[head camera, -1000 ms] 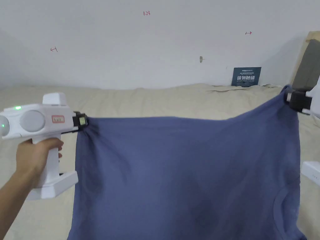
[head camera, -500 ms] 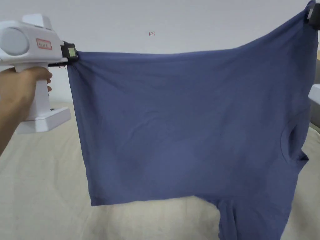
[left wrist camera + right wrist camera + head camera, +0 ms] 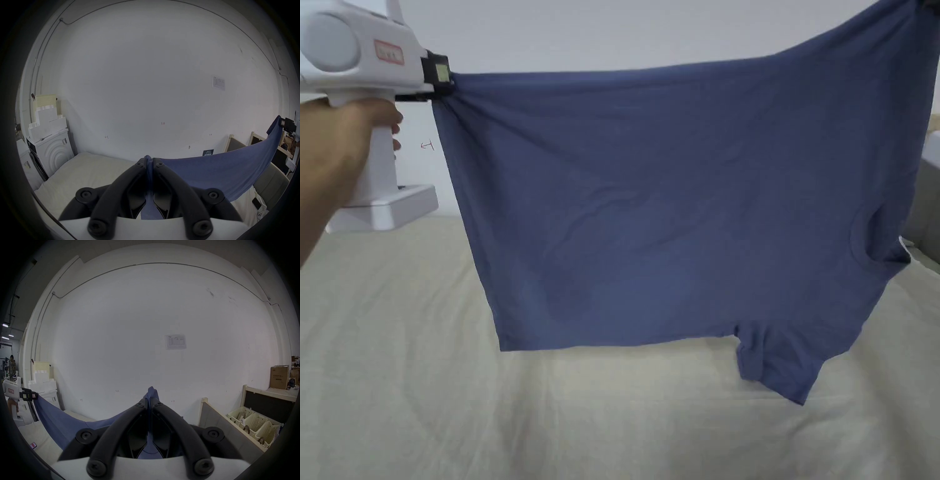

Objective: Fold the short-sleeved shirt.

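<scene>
Workshop or storage room, serving as a test space: a bare white wall point(image 3: 129, 337) is carrying hand-drawn red marks, a washing machine point(image 3: 52, 151) with foam packing point(image 3: 47, 121) is standing at lower left, and cardboard boxes point(image 3: 279, 377) and plastic baskets point(image 3: 256, 421) are sitting at right.

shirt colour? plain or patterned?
Plain blue shirt, a muted slate shade with no print or pattern visible. Best seen in the head view.

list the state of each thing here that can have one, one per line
blue short-sleeved cotton shirt: unfolded, hanging spread sideways in the air, clear of the bed
left hand-held gripper: shut on one corner of the shirt
right hand-held gripper: shut on the other top corner
beige bed sheet: spread flat, lightly wrinkled
</scene>
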`<state>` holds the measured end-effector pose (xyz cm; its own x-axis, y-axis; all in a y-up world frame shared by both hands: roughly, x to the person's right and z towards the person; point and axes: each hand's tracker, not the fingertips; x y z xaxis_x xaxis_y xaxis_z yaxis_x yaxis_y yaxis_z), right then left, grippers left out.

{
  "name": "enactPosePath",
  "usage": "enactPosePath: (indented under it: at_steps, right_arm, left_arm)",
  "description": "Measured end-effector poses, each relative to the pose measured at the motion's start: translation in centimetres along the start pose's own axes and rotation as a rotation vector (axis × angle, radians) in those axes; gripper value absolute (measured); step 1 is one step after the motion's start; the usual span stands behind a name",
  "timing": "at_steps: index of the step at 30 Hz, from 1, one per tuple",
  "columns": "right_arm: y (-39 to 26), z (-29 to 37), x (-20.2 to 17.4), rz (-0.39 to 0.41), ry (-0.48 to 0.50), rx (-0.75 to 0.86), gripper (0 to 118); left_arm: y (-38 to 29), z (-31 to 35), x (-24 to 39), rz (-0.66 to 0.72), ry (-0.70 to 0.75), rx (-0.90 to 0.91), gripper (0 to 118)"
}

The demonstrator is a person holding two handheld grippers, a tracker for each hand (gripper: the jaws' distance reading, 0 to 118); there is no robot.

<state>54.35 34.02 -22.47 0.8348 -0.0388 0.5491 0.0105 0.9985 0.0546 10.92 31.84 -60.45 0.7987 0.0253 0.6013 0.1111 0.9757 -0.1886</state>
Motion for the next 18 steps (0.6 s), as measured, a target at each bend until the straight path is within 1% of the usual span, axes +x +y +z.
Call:
enactPosePath:
  at_steps: [5,11,18]
  right_arm:
    - [-5.6,-1.7,1.5,0.011,-0.015,-0.078,0]
    - [-13.5,-3.0,3.8,0.009,-0.038,-0.202,0]
    - [-22.8,-2.0,5.8,-0.049,-0.048,-0.349,0]
  left_arm:
    - [-5.0,-4.0,0.9,-0.051,0.013,-0.075,4]
    - [-12.0,-8.2,1.1,-0.018,0.012,-0.184,4]
    - [-20.2,-8.8,1.7,-0.019,-0.003,-0.302,4]
